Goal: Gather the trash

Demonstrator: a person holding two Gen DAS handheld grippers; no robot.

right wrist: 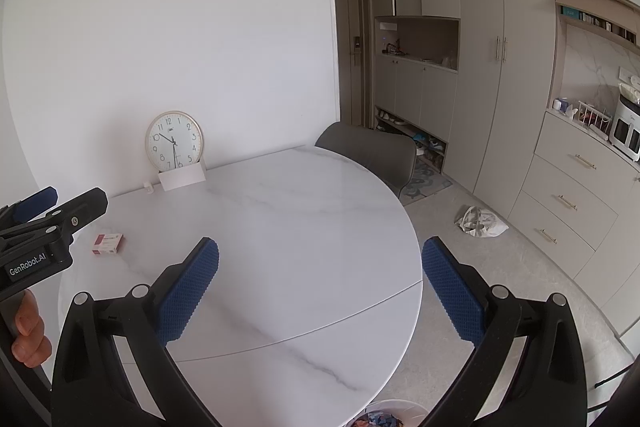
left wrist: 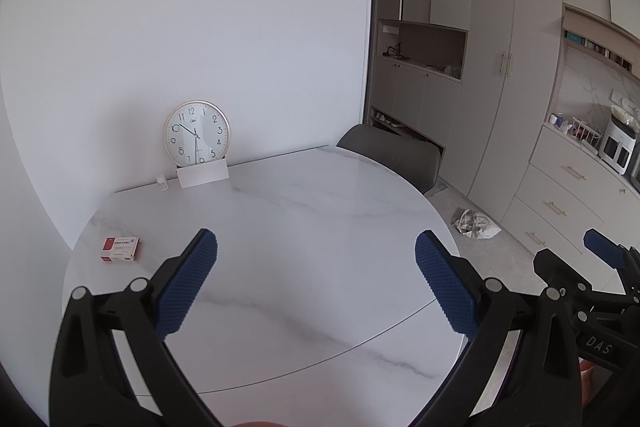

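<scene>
Two grippers hover side by side above the near edge of a round marble worktop (left wrist: 304, 211), each with its blue fingers spread wide and nothing between them: the left gripper (left wrist: 316, 267) over the middle of the slab, the right gripper (right wrist: 320, 275) over its right rim. Held level and facing forward, they seem placed for looking over the scene rather than for a grasp. Candidates for trash lie well apart. A small red-and-white box (left wrist: 121, 248) lies flat near the worktop's left edge; a crumpled white bag (left wrist: 475, 223) sits on the floor to the right, near the drawers. At the bottom of the right wrist view, a container with mixed scraps (right wrist: 384, 417) shows just below the worktop rim, possibly a bin; its contents are too cropped to name. Against the far wall a clock (left wrist: 196, 133) leans behind a white card (left wrist: 203, 175), with a tiny bottle (left wrist: 162, 183) just beside it.
</scene>
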